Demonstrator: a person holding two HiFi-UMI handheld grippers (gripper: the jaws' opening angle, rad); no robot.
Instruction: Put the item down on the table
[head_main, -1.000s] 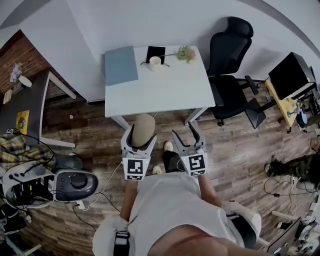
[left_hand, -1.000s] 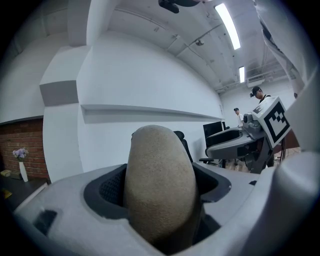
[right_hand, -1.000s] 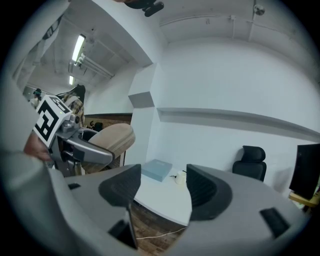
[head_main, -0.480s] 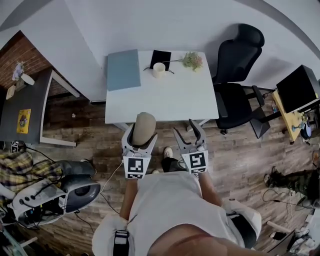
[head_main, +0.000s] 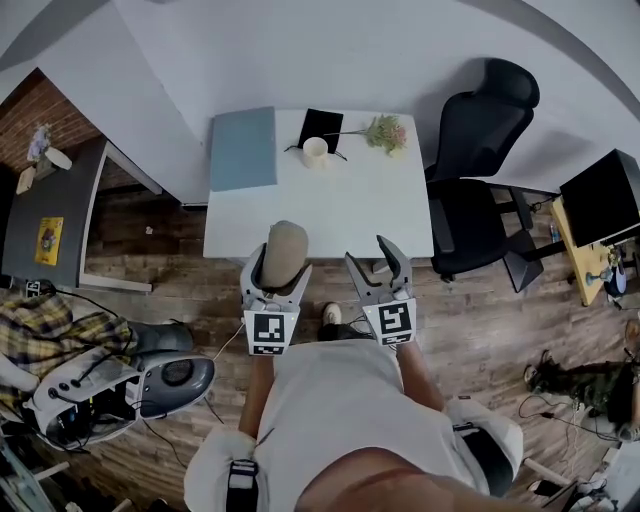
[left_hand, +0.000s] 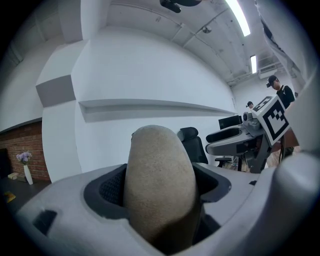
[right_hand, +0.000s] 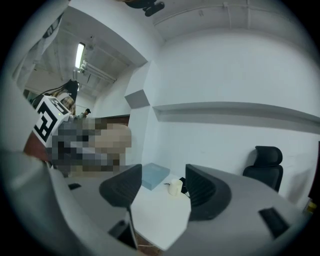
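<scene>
A beige, rounded, egg-shaped item (head_main: 284, 251) sticks up between the jaws of my left gripper (head_main: 277, 268), which is shut on it just before the near edge of the white table (head_main: 330, 205). In the left gripper view the item (left_hand: 160, 187) fills the gap between the jaws and points upward. My right gripper (head_main: 376, 266) is open and holds nothing, level with the left one. In the right gripper view its gripper (right_hand: 162, 186) frames the white table (right_hand: 160, 215) ahead.
On the table's far side lie a blue-grey folder (head_main: 243, 147), a black notebook (head_main: 320, 126), a cream cup (head_main: 314, 151) and a sprig of flowers (head_main: 386, 131). A black office chair (head_main: 480, 170) stands at the right. A dark desk (head_main: 50, 205) stands left. A grey machine (head_main: 140, 385) lies on the wooden floor.
The table has drawn nearer and both grippers have moved up to its near edge. The left gripper still holds the beige item; the right stays open.
</scene>
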